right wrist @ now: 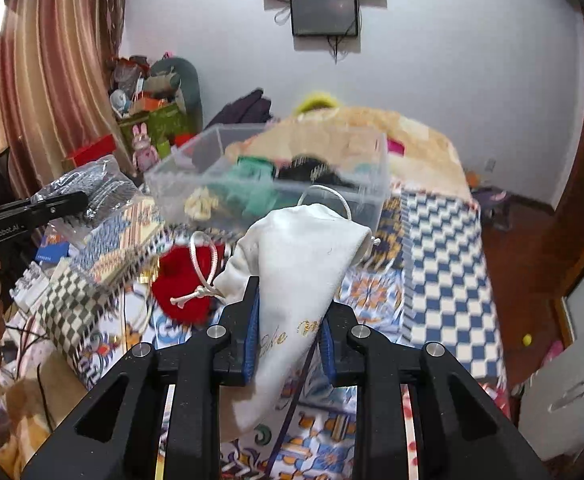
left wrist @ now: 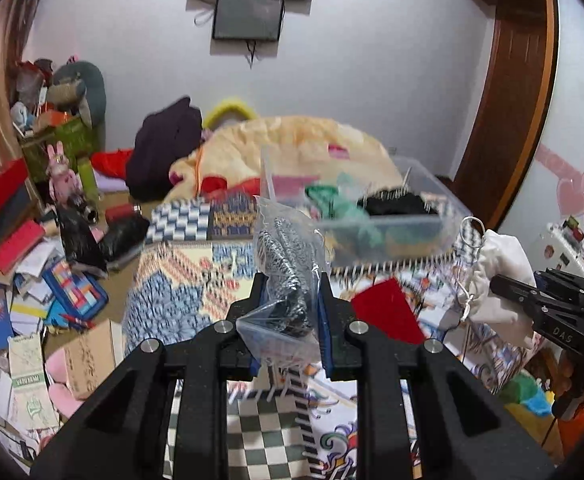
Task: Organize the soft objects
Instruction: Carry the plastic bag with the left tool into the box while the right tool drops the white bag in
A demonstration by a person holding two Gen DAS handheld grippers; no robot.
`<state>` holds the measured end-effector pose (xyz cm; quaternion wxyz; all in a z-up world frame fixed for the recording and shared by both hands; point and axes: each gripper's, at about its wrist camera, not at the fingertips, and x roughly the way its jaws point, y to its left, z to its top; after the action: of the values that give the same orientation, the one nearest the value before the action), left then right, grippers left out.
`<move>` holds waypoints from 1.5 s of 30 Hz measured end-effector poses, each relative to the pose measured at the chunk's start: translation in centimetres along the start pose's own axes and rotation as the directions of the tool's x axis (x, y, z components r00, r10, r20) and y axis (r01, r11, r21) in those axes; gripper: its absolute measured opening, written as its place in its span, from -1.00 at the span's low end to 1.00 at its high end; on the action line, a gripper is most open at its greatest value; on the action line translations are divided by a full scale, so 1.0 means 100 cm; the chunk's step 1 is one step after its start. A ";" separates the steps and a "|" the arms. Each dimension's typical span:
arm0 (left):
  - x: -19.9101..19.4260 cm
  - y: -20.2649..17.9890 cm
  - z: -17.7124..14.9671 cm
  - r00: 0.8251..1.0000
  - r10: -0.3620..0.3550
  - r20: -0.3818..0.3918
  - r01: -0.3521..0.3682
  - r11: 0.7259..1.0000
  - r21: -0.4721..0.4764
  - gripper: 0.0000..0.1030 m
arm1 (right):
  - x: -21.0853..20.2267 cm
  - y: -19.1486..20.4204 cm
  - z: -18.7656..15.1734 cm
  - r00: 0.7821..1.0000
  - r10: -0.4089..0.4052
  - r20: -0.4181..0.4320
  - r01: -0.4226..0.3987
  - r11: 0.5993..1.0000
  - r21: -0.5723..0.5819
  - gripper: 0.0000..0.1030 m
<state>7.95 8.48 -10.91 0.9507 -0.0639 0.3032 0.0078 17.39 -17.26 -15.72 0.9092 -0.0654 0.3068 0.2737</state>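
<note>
My left gripper [left wrist: 290, 280] is shut on a clear plastic bag holding a black-and-white patterned fabric [left wrist: 284, 264], lifted above the bed. It also shows in the right wrist view [right wrist: 92, 188]. My right gripper [right wrist: 290, 300] is shut on a white drawstring pouch [right wrist: 304, 256], also held in the air; the pouch shows in the left wrist view [left wrist: 500, 280]. A clear plastic bin [right wrist: 372, 184] with green, black and cream soft items stands on the bed ahead; it also shows in the left wrist view [left wrist: 432, 184]. A red soft item [right wrist: 180, 280] lies on the bed below the pouch.
The bed carries a patterned quilt [right wrist: 444, 280] and a yellow blanket [left wrist: 292, 140] behind the bin. Boxes, books and toys crowd the floor at the left [left wrist: 32, 280]. A wooden door frame [left wrist: 512, 100] stands at the right.
</note>
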 end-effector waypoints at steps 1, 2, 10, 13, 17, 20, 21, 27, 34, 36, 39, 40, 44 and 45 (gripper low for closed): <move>-0.002 -0.001 0.004 1.000 0.004 0.016 -0.004 1.000 0.001 -0.58 | -0.001 0.000 0.005 1.000 -0.001 0.013 0.001 1.000 0.000 -0.56; -0.003 -0.002 0.008 1.000 0.006 0.026 -0.006 1.000 0.003 -0.58 | -0.002 0.000 0.009 1.000 -0.004 0.025 0.004 1.000 -0.002 -0.56; -0.003 -0.011 0.035 0.995 0.001 0.101 -0.002 1.000 0.006 -0.58 | -0.003 0.009 0.046 0.992 0.000 0.124 0.003 1.000 -0.025 -0.56; 0.000 -0.015 0.042 0.993 -0.006 0.118 0.005 1.000 0.010 -0.58 | -0.002 0.015 0.059 0.988 0.011 0.155 -0.006 0.999 -0.035 -0.56; 0.007 -0.019 0.053 0.991 -0.016 0.134 0.016 1.000 0.006 -0.58 | 0.005 0.023 0.073 0.983 0.026 0.183 -0.016 0.998 -0.054 -0.56; 0.014 -0.021 0.061 0.990 -0.032 0.139 0.032 0.999 0.001 -0.58 | 0.013 0.028 0.081 0.981 0.035 0.193 -0.024 0.998 -0.059 -0.56; 0.017 -0.021 0.063 0.990 -0.031 0.140 0.031 1.000 0.000 -0.58 | 0.016 0.029 0.084 0.980 0.039 0.195 -0.028 0.998 -0.059 -0.56; 0.042 -0.025 0.074 0.992 -0.025 0.123 0.025 1.000 0.000 -0.58 | 0.038 0.032 0.096 0.981 0.046 0.186 -0.037 0.998 -0.050 -0.56; 0.078 -0.024 0.079 0.998 0.002 0.070 -0.001 1.000 -0.014 -0.58 | 0.067 0.029 0.100 0.990 0.042 0.134 -0.040 0.999 -0.018 -0.55; 0.089 -0.021 0.078 0.999 0.003 0.049 -0.001 1.000 -0.025 -0.58 | 0.078 0.029 0.101 0.994 0.035 0.108 -0.033 0.999 -0.018 -0.55; 0.106 -0.019 0.076 1.000 0.002 0.012 -0.002 0.999 -0.040 -0.58 | 0.094 0.030 0.099 0.998 0.018 0.066 -0.017 1.000 -0.024 -0.56; 0.110 -0.018 0.076 1.000 0.004 0.002 -0.004 0.999 -0.042 -0.58 | 0.098 0.031 0.099 0.998 0.013 0.054 -0.011 1.000 -0.027 -0.56; 0.129 -0.015 0.072 0.999 -0.023 -0.049 0.020 0.997 -0.074 -0.58 | 0.110 0.030 0.096 1.000 0.006 0.013 -0.006 1.000 -0.028 -0.55; 0.133 -0.014 0.071 0.998 -0.029 -0.059 0.025 0.997 -0.080 -0.58 | 0.113 0.030 0.095 1.000 0.003 0.003 -0.003 1.000 -0.029 -0.55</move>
<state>22.95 7.64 -12.66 0.9380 -0.1057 0.3300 0.0050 28.21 -6.88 -14.69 0.9082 -0.0780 0.3017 0.2795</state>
